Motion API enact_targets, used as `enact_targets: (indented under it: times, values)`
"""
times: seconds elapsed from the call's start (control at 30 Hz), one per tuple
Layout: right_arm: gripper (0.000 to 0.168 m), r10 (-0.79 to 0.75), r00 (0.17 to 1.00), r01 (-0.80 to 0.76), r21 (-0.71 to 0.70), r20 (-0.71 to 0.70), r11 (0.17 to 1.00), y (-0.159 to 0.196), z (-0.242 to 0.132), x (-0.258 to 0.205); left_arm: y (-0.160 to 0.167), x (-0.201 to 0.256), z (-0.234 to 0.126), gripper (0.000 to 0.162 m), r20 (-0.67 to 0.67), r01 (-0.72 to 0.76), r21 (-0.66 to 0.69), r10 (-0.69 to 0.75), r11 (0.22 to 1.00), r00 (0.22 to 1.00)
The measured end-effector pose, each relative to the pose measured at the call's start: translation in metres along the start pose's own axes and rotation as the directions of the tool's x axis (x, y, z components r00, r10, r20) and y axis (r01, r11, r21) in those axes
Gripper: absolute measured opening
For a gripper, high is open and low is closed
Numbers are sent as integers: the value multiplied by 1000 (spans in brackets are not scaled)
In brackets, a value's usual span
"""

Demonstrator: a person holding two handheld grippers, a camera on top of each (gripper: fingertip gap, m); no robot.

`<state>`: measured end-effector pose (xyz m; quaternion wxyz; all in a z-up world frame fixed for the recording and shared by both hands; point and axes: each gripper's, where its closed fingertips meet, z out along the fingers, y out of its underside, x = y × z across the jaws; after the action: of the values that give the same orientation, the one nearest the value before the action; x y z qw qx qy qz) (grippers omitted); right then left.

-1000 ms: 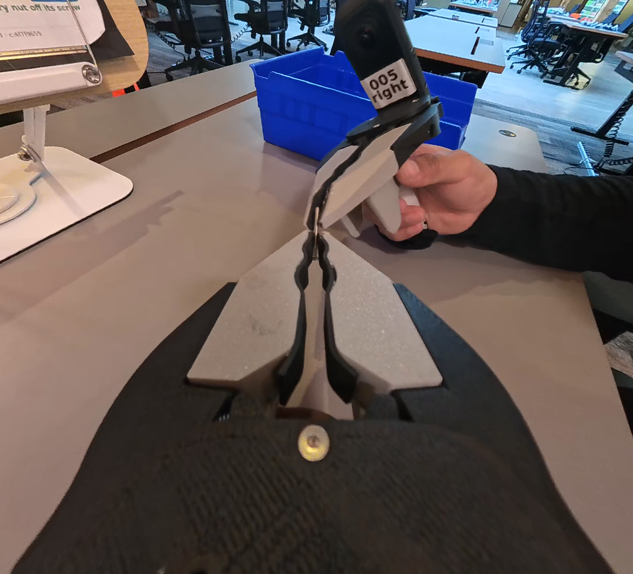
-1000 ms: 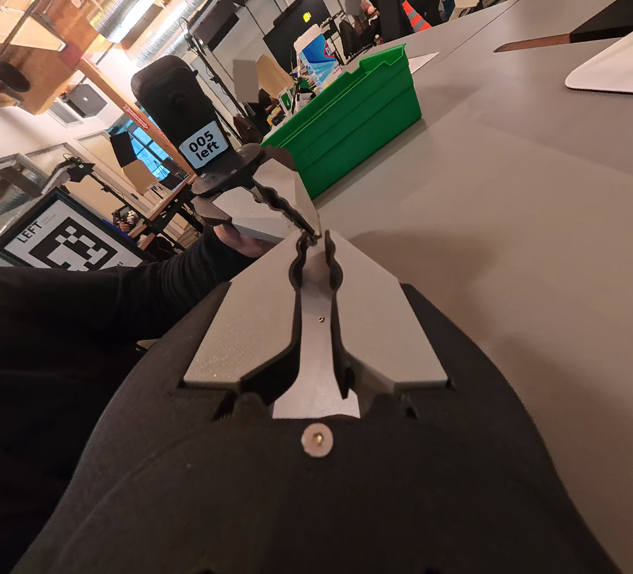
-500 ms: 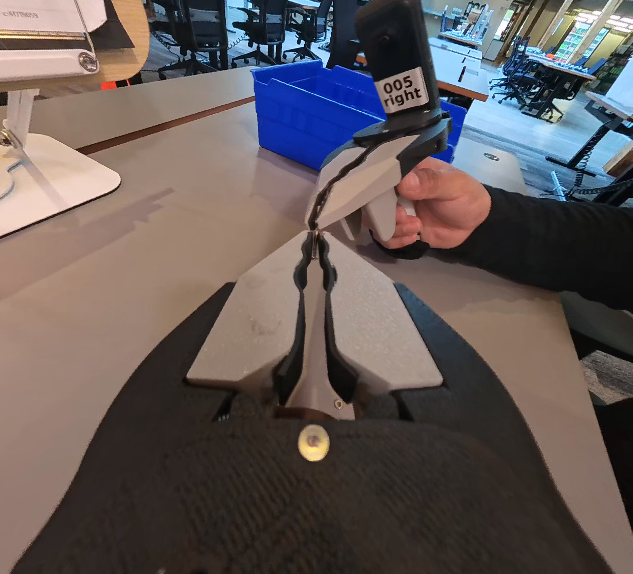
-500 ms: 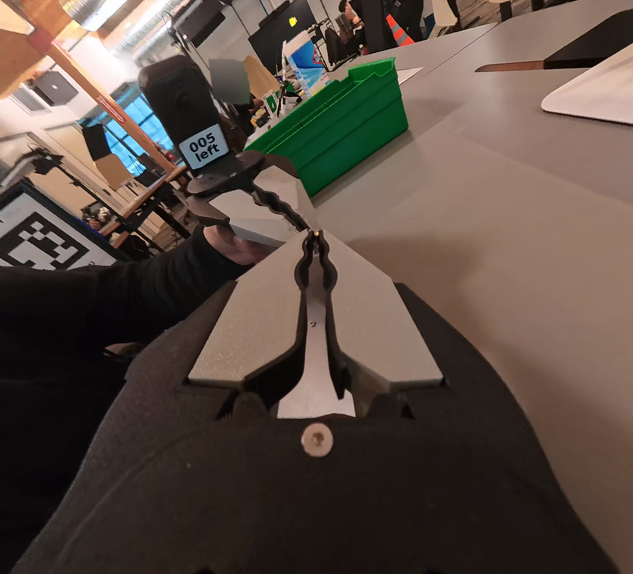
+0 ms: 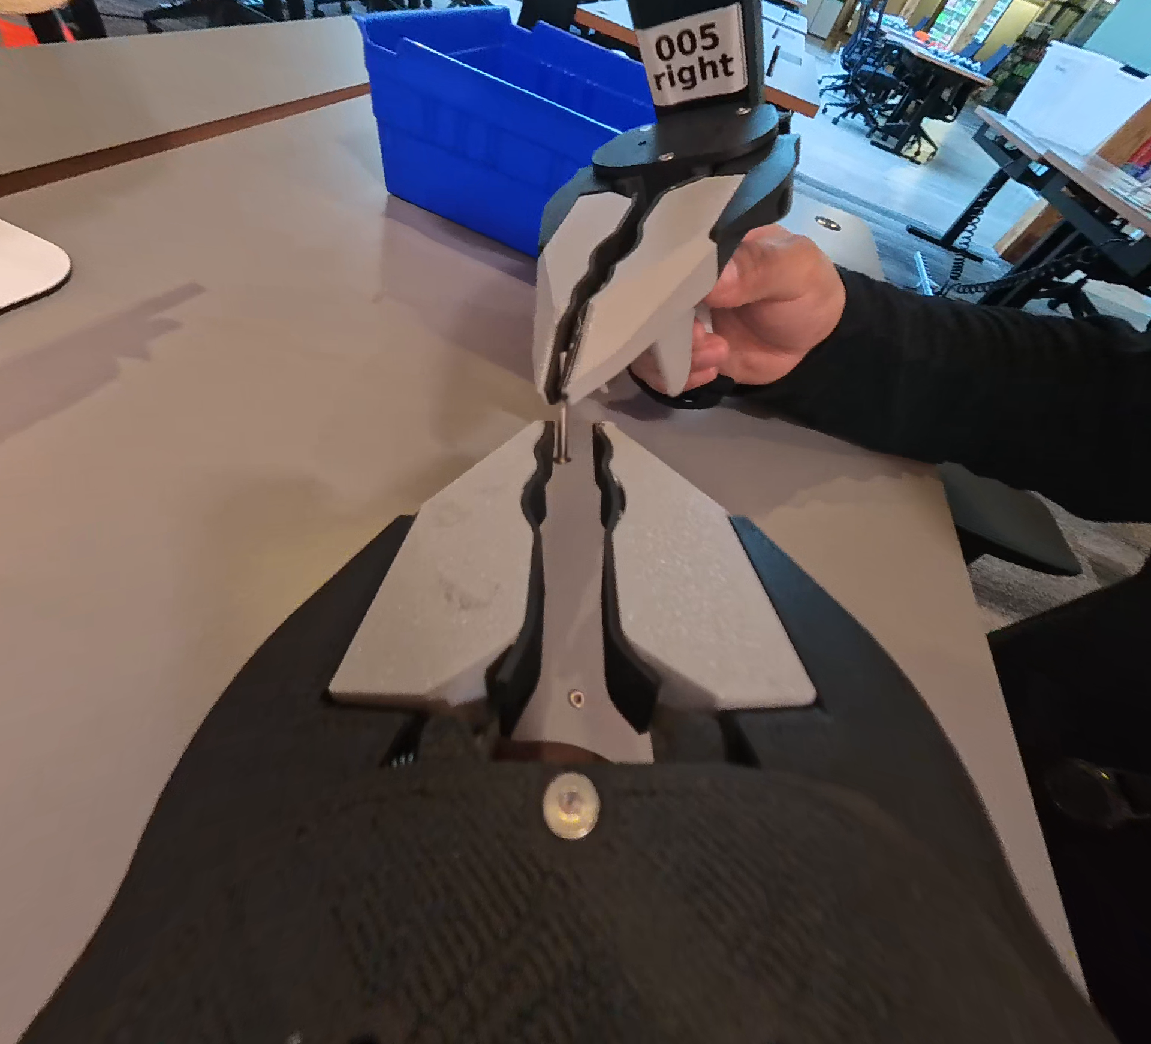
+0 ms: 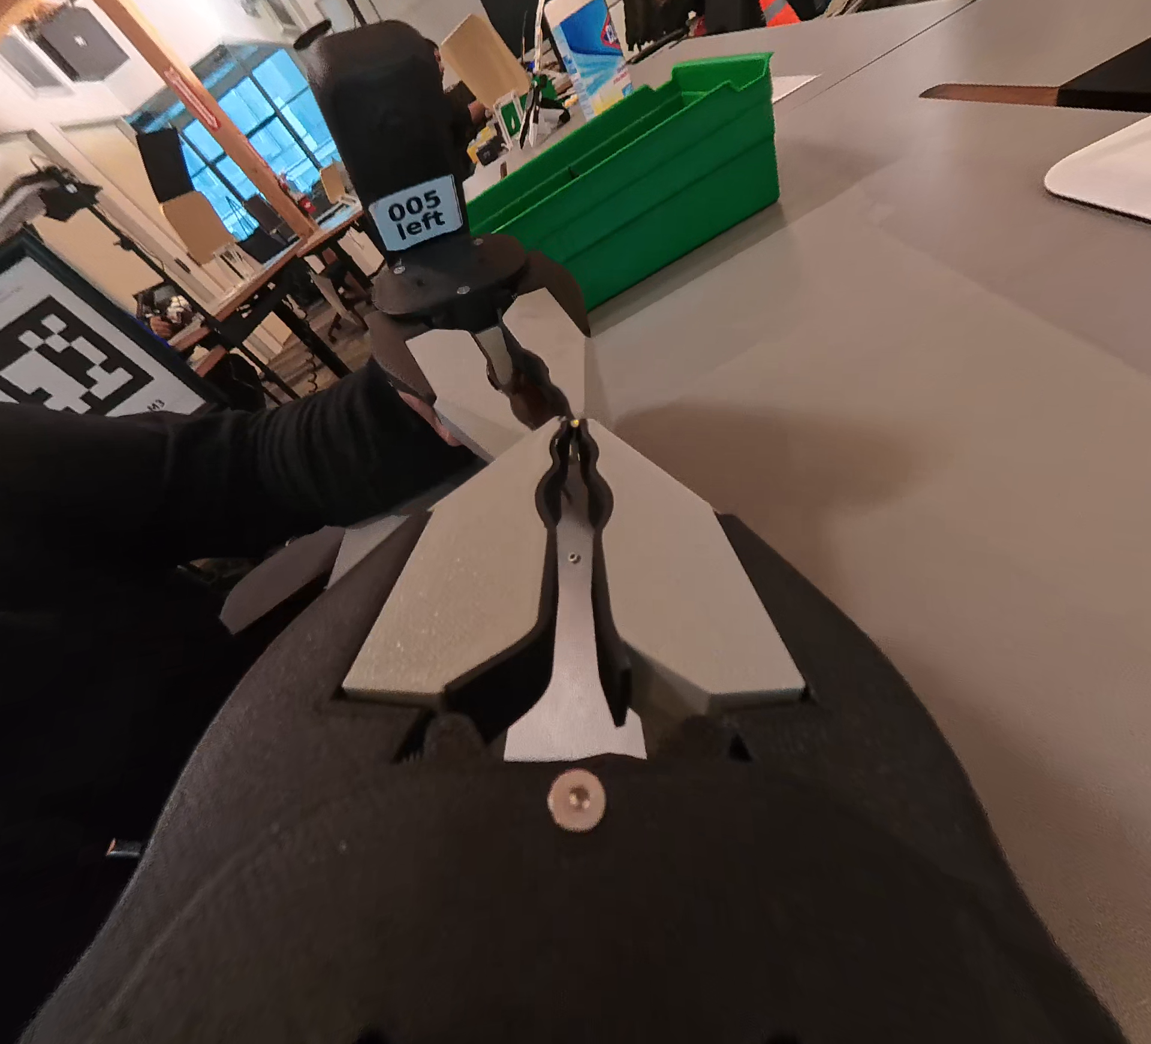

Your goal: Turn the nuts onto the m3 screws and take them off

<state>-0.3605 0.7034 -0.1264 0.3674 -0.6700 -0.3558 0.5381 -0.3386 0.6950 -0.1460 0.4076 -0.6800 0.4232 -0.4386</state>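
A thin metal screw (image 5: 562,435) hangs point-down from my right gripper (image 5: 556,394), which is shut on its upper end and held by a hand (image 5: 766,317). My left gripper (image 5: 573,432) is open by a narrow gap, and the screw's lower part sits between its fingertips, close to the left one. In the right wrist view my right gripper (image 6: 573,435) is shut, with a small shiny metal end (image 6: 573,422) showing at its tips; the left gripper (image 6: 548,404) is just beyond. I cannot make out a nut. Both grippers are above the grey table (image 5: 249,391).
A blue bin (image 5: 486,142) stands behind the grippers in the left wrist view, and a green bin (image 6: 623,192) in the right wrist view. A white stand base (image 6: 1108,180) lies on the table. The table edge (image 5: 971,578) runs along the right. My left and right fingertips are right by each other.
My right gripper shut on the screw's upper end, then my left gripper, which held the screw, opened. The right gripper now stands more upright.
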Motion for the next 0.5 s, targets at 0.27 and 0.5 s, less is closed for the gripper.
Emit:
enact_targets:
  times: [0.27, 0.5]
  values:
    - [0, -12, 1000, 13, -43, 20, 999, 5, 0, -3, 2, 2, 0, 4, -7, -9, -12, 9, 1000, 1000]
    - [0, -10, 999, 13, -69, 33, 998, 8, 0, -5, 3, 4, 1, 3, -15, -13, -17, 13, 1000, 1000]
